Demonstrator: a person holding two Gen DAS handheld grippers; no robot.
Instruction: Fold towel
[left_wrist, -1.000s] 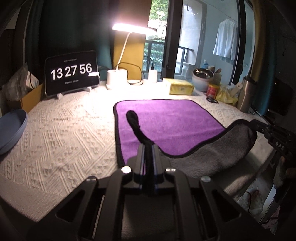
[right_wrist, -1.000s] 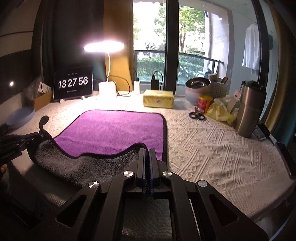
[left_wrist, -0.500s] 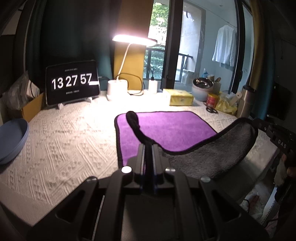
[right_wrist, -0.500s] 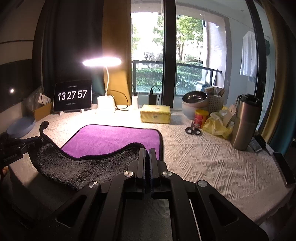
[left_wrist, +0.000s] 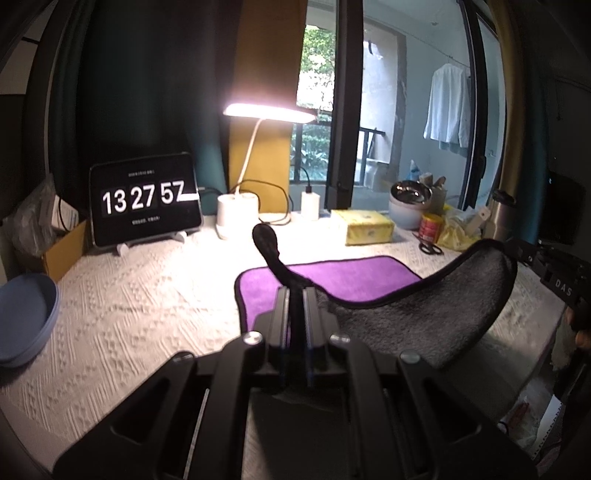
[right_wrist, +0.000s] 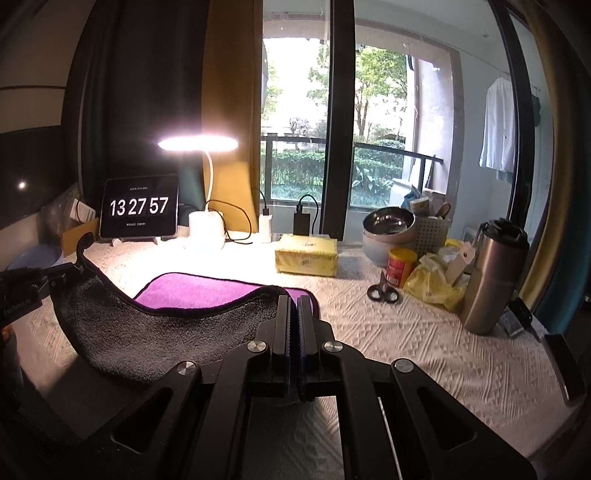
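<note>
A towel, purple on top (left_wrist: 332, 277) and grey underneath (left_wrist: 424, 317), lies on the white textured table. Its near edge is lifted and sags between both grippers, grey side toward me. My left gripper (left_wrist: 295, 291) is shut on the towel's near left corner, whose black hanging loop (left_wrist: 267, 240) sticks up. My right gripper (right_wrist: 294, 301) is shut on the near right corner; the towel shows purple (right_wrist: 207, 291) and grey (right_wrist: 155, 339) there. Each gripper also shows at the edge of the other view, the right one (left_wrist: 554, 273) and the left one (right_wrist: 33, 284).
At the back stand a clock tablet (left_wrist: 144, 203), a lit desk lamp (left_wrist: 236, 214) and a yellow tissue pack (right_wrist: 306, 254). At the right are scissors (right_wrist: 382, 291), a red can (right_wrist: 400, 266), bowls, a yellow bag and a steel tumbler (right_wrist: 491, 277). A blue plate (left_wrist: 26, 321) lies at left.
Both grippers have risen and moved forward over the table with the towel's near edge. More grey underside shows and less purple is visible.
</note>
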